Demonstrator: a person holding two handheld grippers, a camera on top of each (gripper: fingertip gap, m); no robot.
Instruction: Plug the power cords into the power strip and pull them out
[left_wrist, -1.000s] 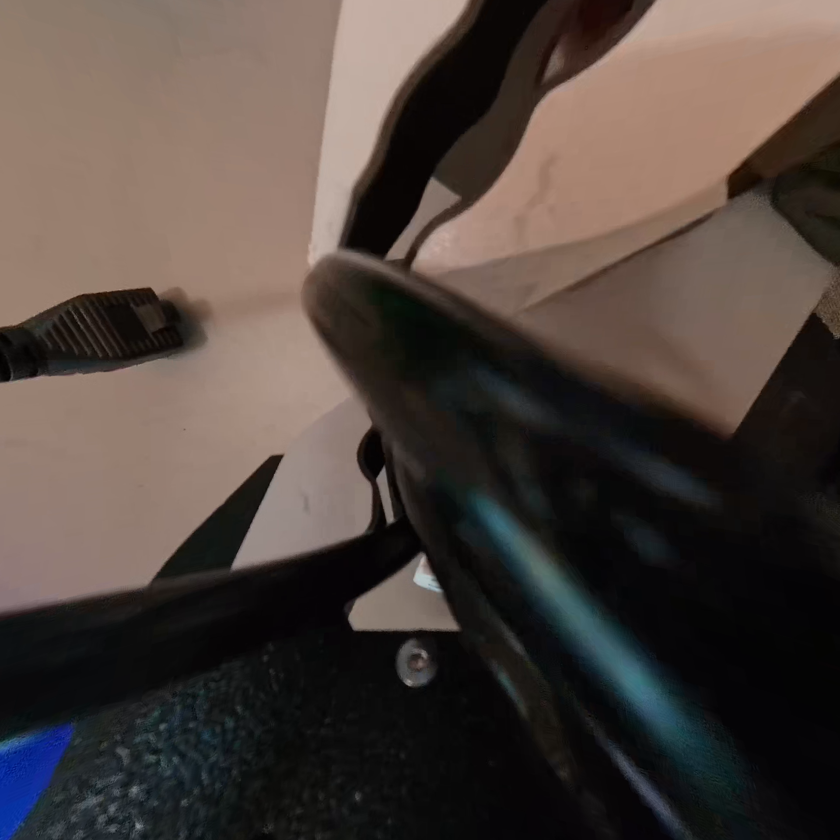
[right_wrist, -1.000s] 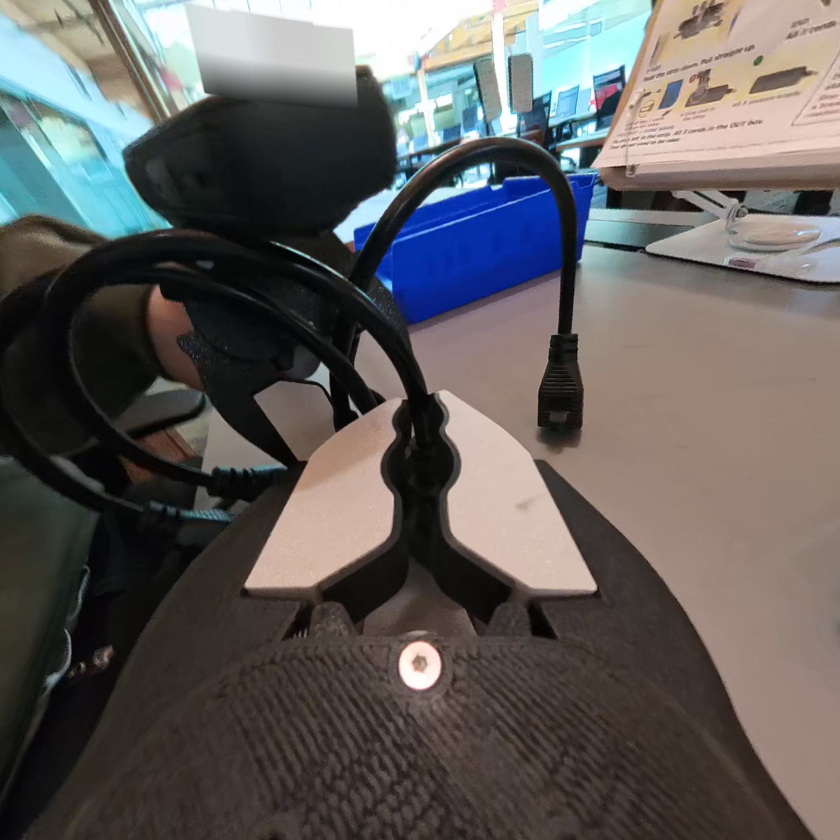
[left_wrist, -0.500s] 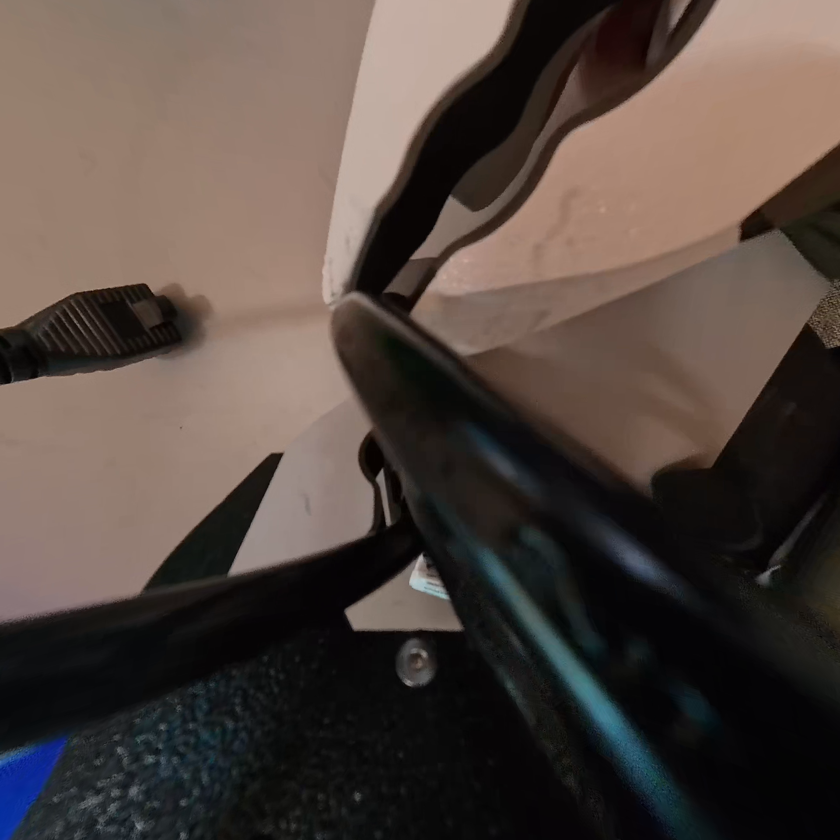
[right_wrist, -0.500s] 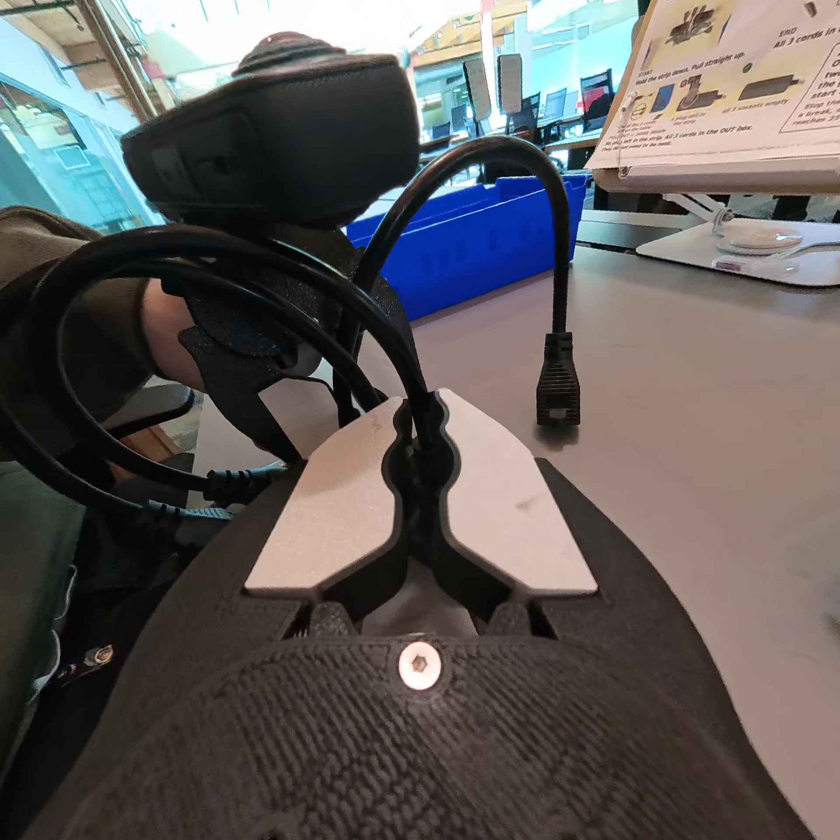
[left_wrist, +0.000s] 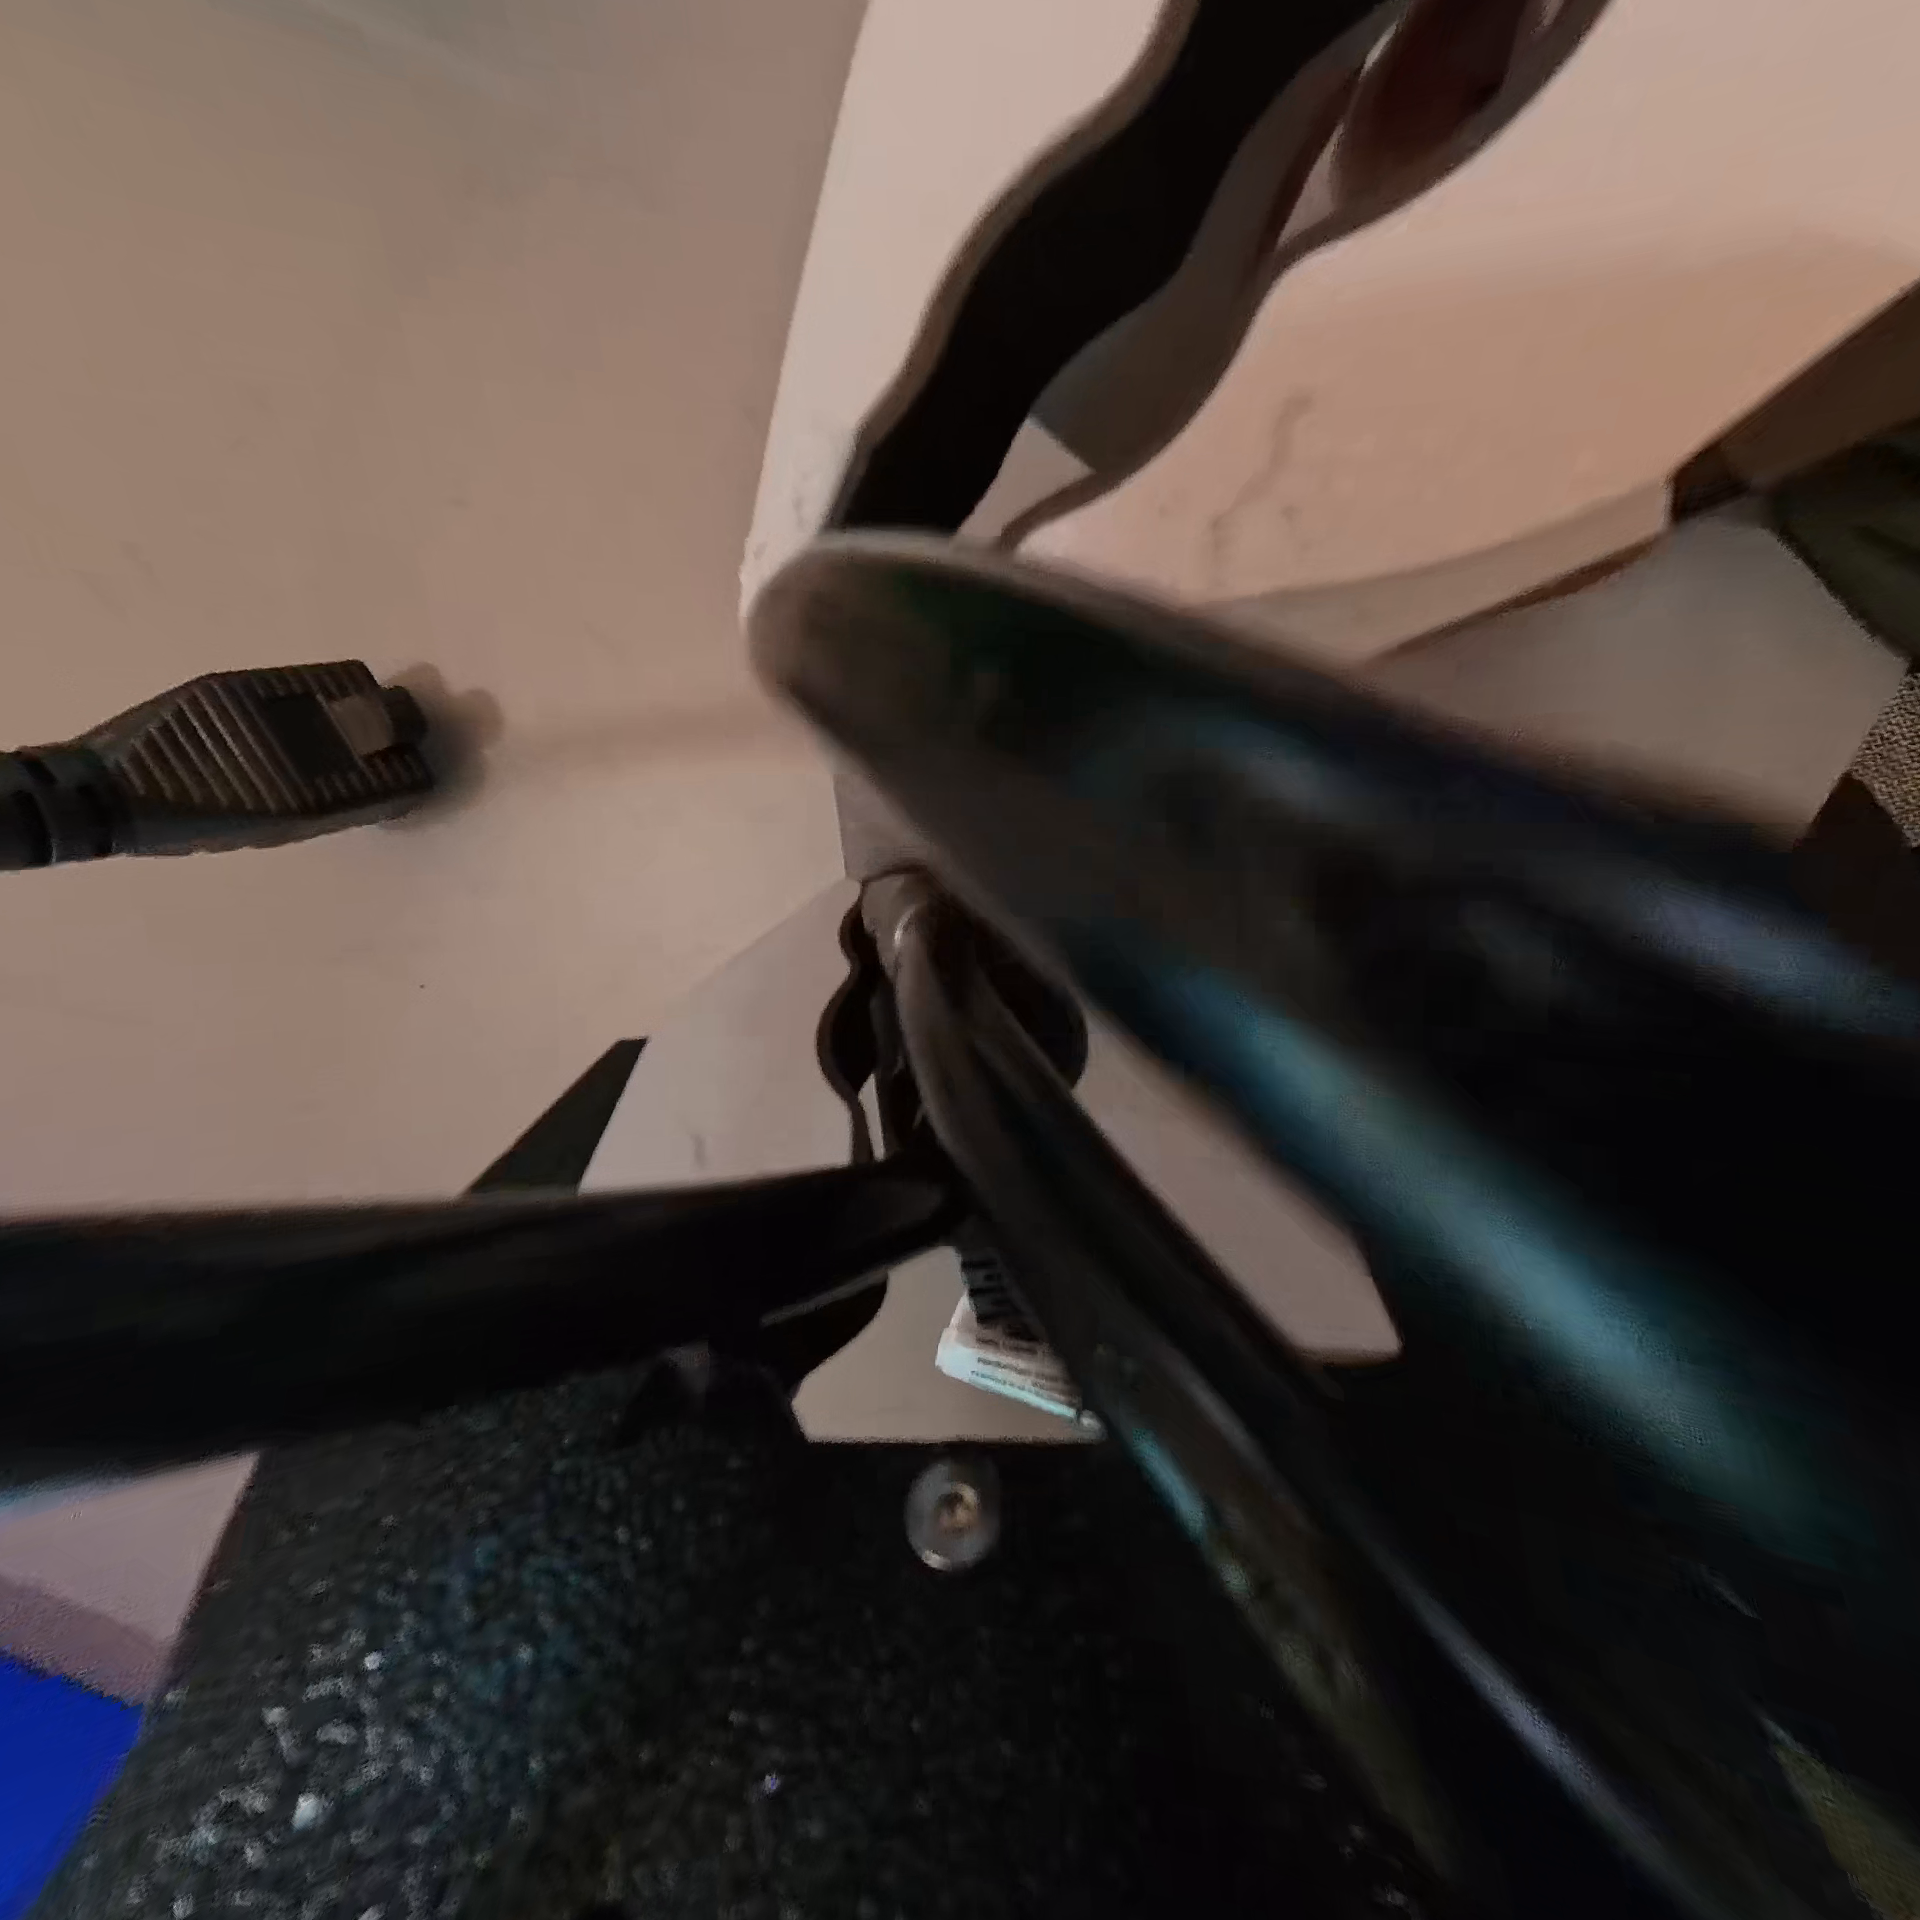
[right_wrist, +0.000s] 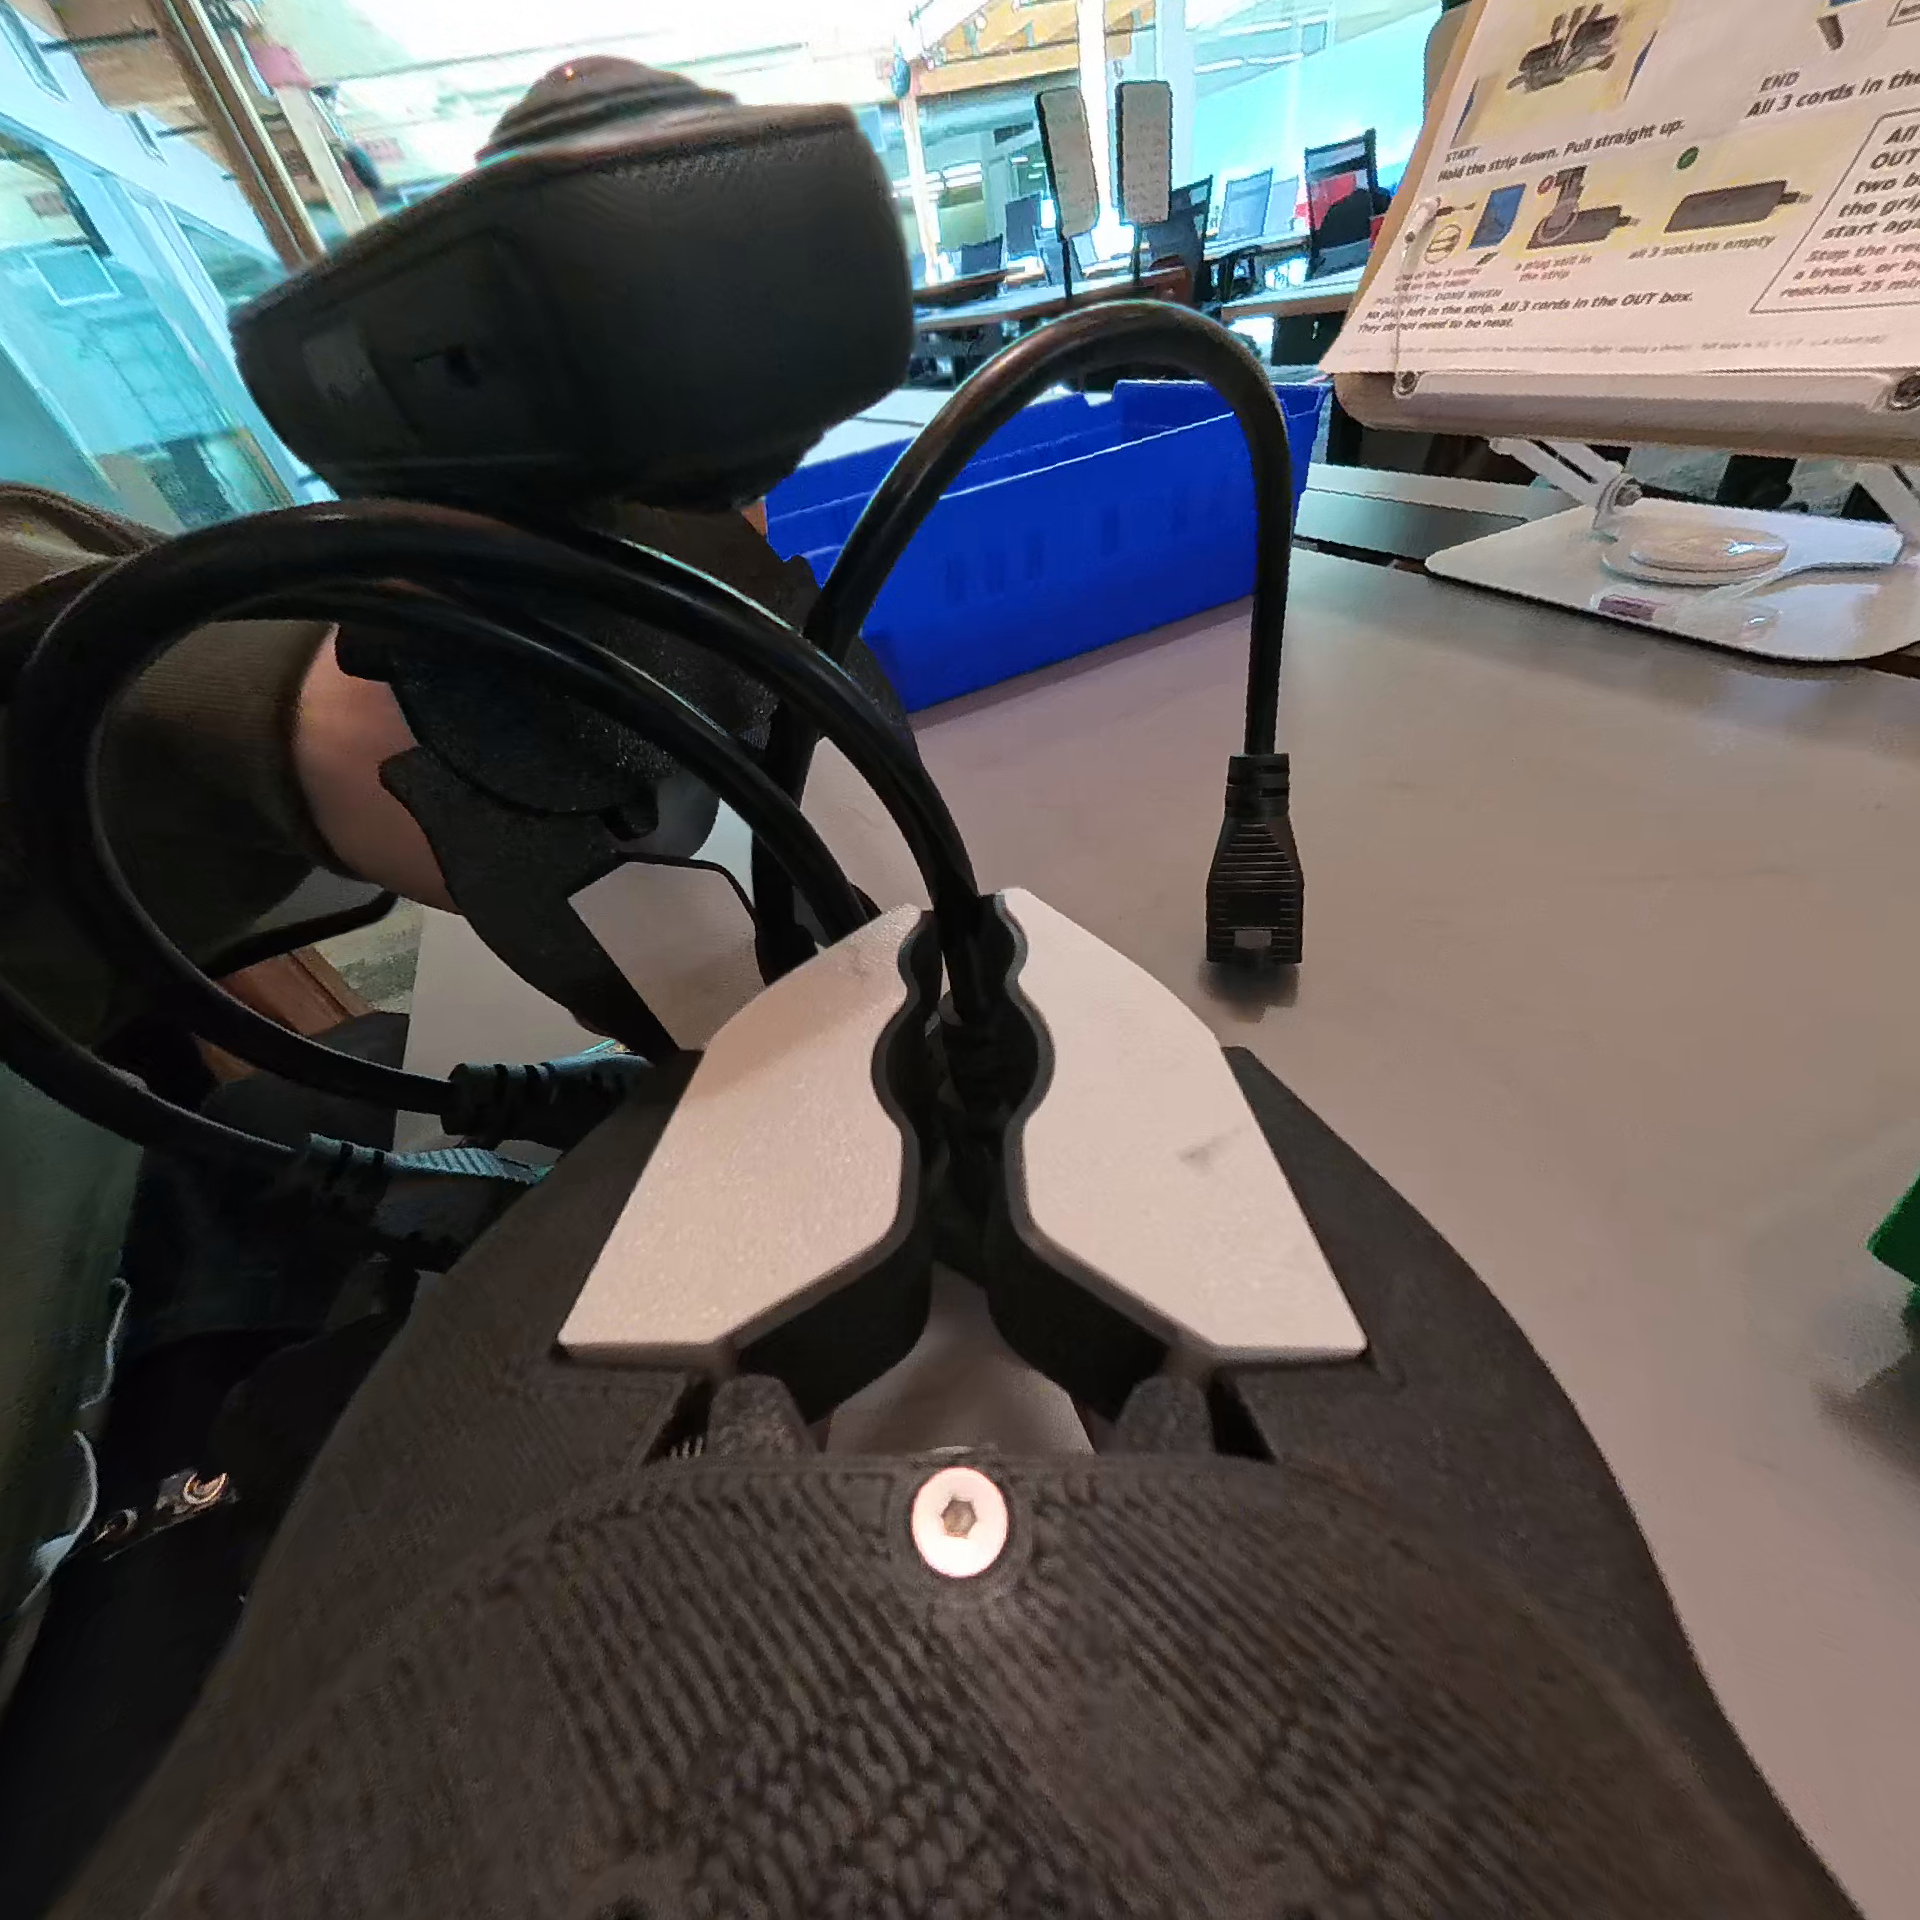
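Note:
My right gripper (right_wrist: 961, 997) is shut on black power cords (right_wrist: 623, 665) that loop up and to the left. One cord arches over, and its ribbed connector end (right_wrist: 1254, 883) stands tip-down on the grey table (right_wrist: 1558, 935). My left gripper (left_wrist: 883, 1049) is shut on the same cords (left_wrist: 416, 1278). It shows in the right wrist view (right_wrist: 582, 831), close on the left, held by a hand. A blurred cord loop (left_wrist: 1403, 935) crosses the left wrist view. The connector (left_wrist: 260, 748) lies at its left. The power strip is not in view.
A blue bin (right_wrist: 1039, 540) stands at the back of the table. An instruction sheet on a white stand (right_wrist: 1662, 208) is at the back right. A green thing (right_wrist: 1896, 1236) shows at the right edge. The right gripper's white finger plates (left_wrist: 1351, 364) fill the top of the left wrist view.
The cord loop in front of the left camera has swung about. The right wrist view has shifted slightly, bringing the green thing in. Both grippers stay shut on the cords.

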